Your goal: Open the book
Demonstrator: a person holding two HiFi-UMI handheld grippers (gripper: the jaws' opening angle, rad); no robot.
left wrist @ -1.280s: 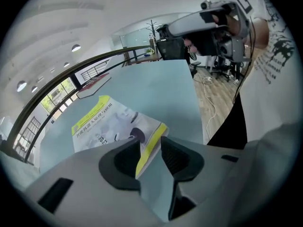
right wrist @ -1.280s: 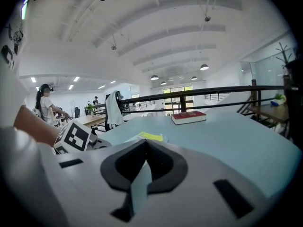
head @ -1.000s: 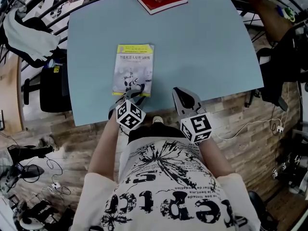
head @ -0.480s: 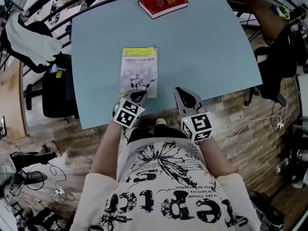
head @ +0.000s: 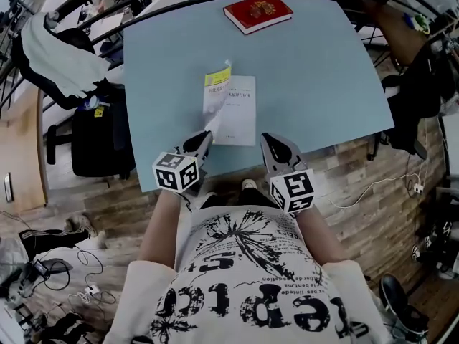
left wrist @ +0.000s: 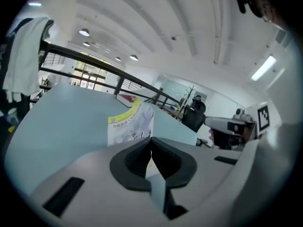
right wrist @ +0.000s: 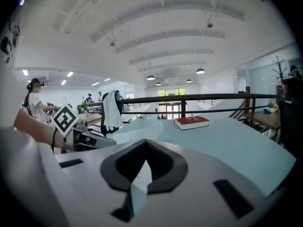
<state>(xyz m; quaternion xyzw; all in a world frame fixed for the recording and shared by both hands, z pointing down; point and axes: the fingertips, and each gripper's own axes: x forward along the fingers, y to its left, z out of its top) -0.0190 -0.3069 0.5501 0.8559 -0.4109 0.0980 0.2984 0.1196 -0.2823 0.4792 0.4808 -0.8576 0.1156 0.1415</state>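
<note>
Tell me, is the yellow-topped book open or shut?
Partly open: the left gripper holds the book cover up, baring a white page.

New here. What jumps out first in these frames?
The left hand-held gripper, shut on the cover of the book, holds it lifted at the near edge of the blue table. A red book lies closed at the far edge; the right hand-held gripper is shut and empty.

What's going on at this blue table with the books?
A person is opening the paperback book with two handheld tools. The left tool is shut on its front cover, holding it raised off the white page. The right tool is shut and empty, near the table's front edge. A red book lies at the far end.
</note>
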